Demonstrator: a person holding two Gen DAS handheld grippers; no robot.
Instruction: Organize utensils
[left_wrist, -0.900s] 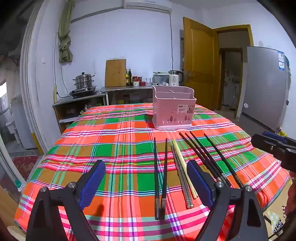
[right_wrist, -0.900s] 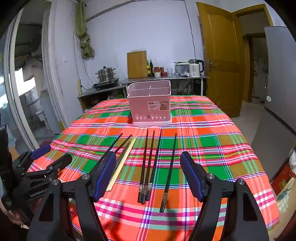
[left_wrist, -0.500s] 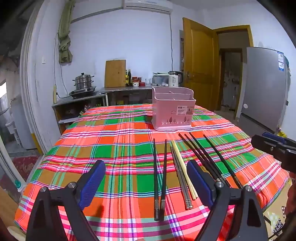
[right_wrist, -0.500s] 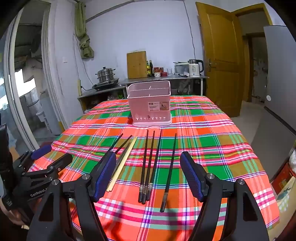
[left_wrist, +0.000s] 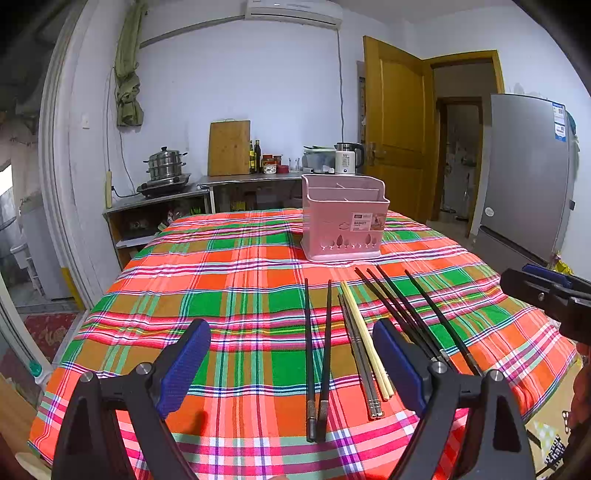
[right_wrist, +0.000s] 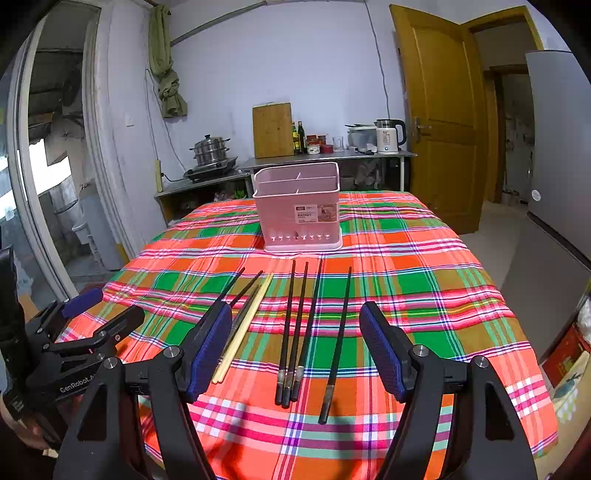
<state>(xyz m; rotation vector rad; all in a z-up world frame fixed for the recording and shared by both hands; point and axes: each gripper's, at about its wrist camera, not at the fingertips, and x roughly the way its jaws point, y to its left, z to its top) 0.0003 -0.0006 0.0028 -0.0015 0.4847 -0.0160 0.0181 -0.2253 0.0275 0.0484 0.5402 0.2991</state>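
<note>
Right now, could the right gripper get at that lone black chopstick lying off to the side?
Probably yes. The right gripper is open, and the single black chopstick lies on the tablecloth between its fingers with nothing in the way.

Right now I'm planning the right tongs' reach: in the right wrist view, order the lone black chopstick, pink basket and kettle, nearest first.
1. Lone black chopstick, on the cloth between the open right tongs.
2. Pink basket, mid-table, straight ahead.
3. Kettle, on the back counter, right of centre.
</note>
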